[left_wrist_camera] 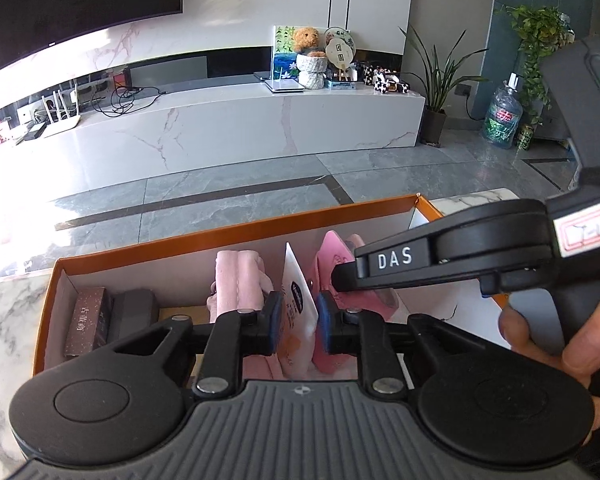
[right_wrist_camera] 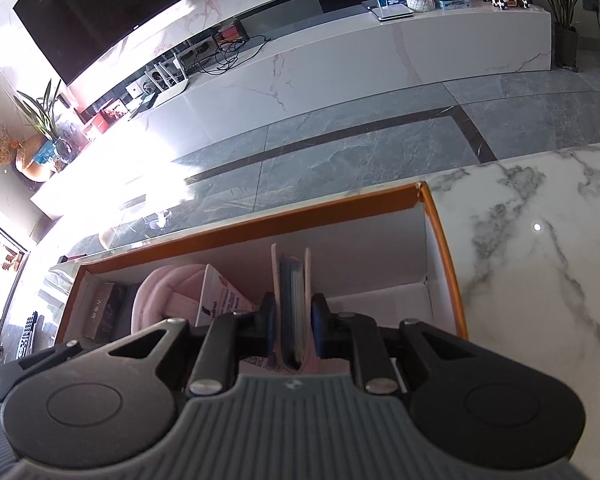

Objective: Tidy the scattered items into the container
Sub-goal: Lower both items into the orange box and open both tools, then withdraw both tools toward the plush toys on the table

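Observation:
An orange box (left_wrist_camera: pixel 220 236) with a white inside stands on the marble table (right_wrist_camera: pixel 540 260). My left gripper (left_wrist_camera: pixel 298 308) hangs over its middle. A white-and-peach sachet (left_wrist_camera: pixel 296 280) stands upright between its blue pads, which sit a little off both faces, so the jaws are open. My right gripper (right_wrist_camera: pixel 293 312) is shut on a pink card holder (right_wrist_camera: pixel 277 280) with dark cards inside, held on edge low inside the box (right_wrist_camera: pixel 260 220). In the left wrist view that holder (left_wrist_camera: pixel 332 248) sits just right of the sachet.
In the box lie a brown carton (left_wrist_camera: pixel 88 320), a dark grey case (left_wrist_camera: pixel 134 312) and a pink fabric roll (left_wrist_camera: pixel 236 280). The box's right end shows bare white floor (right_wrist_camera: pixel 380 300). A hand (left_wrist_camera: pixel 560 344) grips the right tool. Grey floor tiles lie beyond the table.

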The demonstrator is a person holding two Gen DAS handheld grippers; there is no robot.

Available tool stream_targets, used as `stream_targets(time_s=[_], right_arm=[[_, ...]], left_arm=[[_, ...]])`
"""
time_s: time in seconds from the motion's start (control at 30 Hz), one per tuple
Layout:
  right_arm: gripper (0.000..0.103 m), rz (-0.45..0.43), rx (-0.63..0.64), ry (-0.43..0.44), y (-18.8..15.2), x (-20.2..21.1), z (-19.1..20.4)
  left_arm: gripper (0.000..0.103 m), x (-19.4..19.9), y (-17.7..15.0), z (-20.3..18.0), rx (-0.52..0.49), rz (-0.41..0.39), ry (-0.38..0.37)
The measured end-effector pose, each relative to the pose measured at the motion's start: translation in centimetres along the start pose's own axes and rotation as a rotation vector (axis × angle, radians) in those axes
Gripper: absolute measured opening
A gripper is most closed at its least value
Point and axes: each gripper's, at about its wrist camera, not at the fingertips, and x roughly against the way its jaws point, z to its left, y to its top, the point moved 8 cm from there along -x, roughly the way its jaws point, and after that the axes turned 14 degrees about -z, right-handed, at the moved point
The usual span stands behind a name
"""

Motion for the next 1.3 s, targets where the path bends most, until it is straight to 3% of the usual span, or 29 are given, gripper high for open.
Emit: stream_targets(time_s=[0.13, 0.3, 0.83, 1.07, 1.3], right_arm=[[0.024, 0.005, 0.007, 0.023, 0.0, 0.0, 0.9], [0.029, 0.020, 0.003, 0.038, -0.1, 0.1, 1.6], [0.030, -0.013, 0.135, -0.007, 0.7, 2.9, 3.1], [0.037, -0.072, 0.190, 0.029, 1.6, 6.8, 4.1], [0.043, -0.162, 0.272, 0.070, 0.5, 13.6, 6.3]], left_arm=[[0.024, 1.8, -0.1, -0.2, -0.020, -0.006, -0.005], [0.024, 2.7, -0.7, 0.4, -0.020, 0.047, 0.050], [0.024, 6.3, -0.4, 1.4, -0.007, 0.058, 0.086], [0.024, 9.8, 0.1, 2.0, 0.020, 0.034, 0.109], [0.024, 15.0, 0.6, 2.0, 0.025, -0.037, 0.142]])
